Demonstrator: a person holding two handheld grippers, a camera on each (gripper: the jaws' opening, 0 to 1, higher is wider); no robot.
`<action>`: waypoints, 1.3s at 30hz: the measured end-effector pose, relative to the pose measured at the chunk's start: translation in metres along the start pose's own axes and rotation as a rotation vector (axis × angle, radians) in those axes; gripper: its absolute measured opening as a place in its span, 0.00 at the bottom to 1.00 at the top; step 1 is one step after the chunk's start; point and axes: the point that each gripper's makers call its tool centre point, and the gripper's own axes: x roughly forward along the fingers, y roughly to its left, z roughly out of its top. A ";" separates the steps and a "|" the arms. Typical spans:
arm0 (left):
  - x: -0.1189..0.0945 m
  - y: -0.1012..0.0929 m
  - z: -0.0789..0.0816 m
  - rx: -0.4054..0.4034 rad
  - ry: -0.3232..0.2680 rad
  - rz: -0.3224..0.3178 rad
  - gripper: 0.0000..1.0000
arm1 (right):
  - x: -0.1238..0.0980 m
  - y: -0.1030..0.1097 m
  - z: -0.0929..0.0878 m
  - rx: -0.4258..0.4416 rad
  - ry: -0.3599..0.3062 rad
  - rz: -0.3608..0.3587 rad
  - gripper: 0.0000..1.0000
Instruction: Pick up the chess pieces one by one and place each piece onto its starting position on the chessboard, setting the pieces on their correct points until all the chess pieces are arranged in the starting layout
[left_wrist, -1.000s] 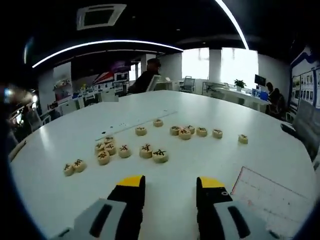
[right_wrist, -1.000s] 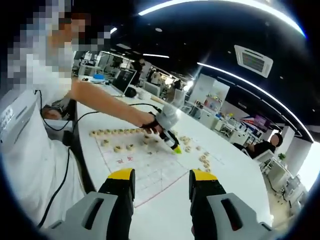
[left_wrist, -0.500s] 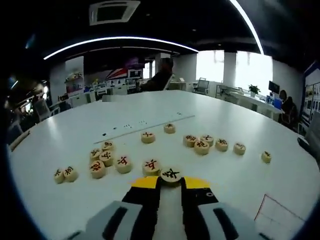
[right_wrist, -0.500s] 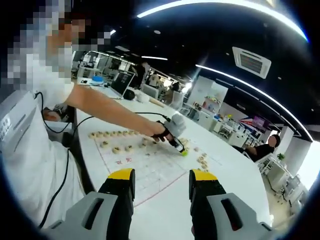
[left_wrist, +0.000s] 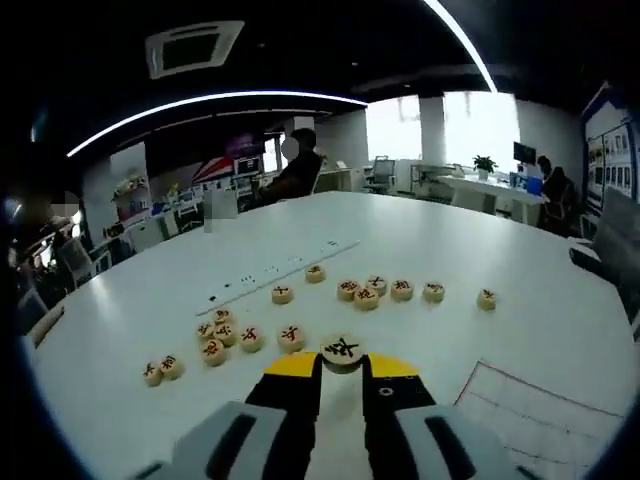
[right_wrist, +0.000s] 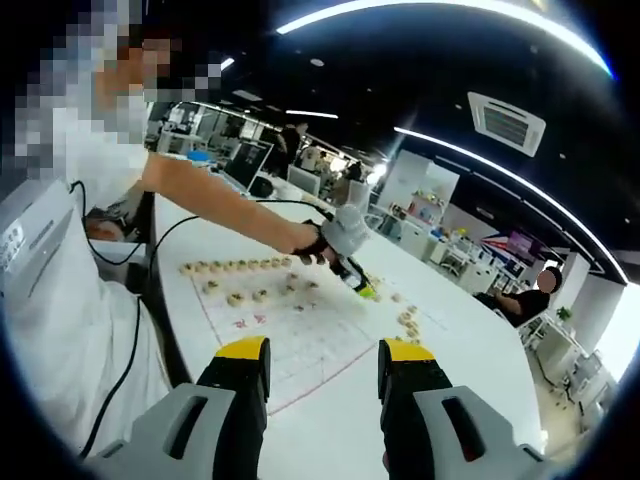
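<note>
In the left gripper view the left gripper has its jaws closed on a round chess piece with a black character, above the white table, loose pieces beyond and the chessboard corner at near right. The right gripper view shows the right gripper with jaws wide apart, holding nothing, near the chessboard's edge, a row of placed pieces along its far left side and the person's arm reaching over it

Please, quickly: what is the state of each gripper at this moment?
Left gripper: closed on a black-marked chess piece.
Right gripper: open, holding nothing, above the chessboard.
</note>
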 end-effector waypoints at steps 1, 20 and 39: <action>-0.014 -0.005 0.001 0.001 -0.003 -0.014 0.18 | 0.000 -0.001 0.000 0.001 -0.001 -0.002 0.44; -0.179 -0.073 -0.055 -0.016 -0.043 -0.272 0.18 | 0.003 0.009 0.002 -0.009 0.006 0.002 0.44; -0.250 -0.147 -0.135 0.106 0.033 -0.483 0.19 | 0.010 0.015 0.006 -0.019 0.008 0.019 0.44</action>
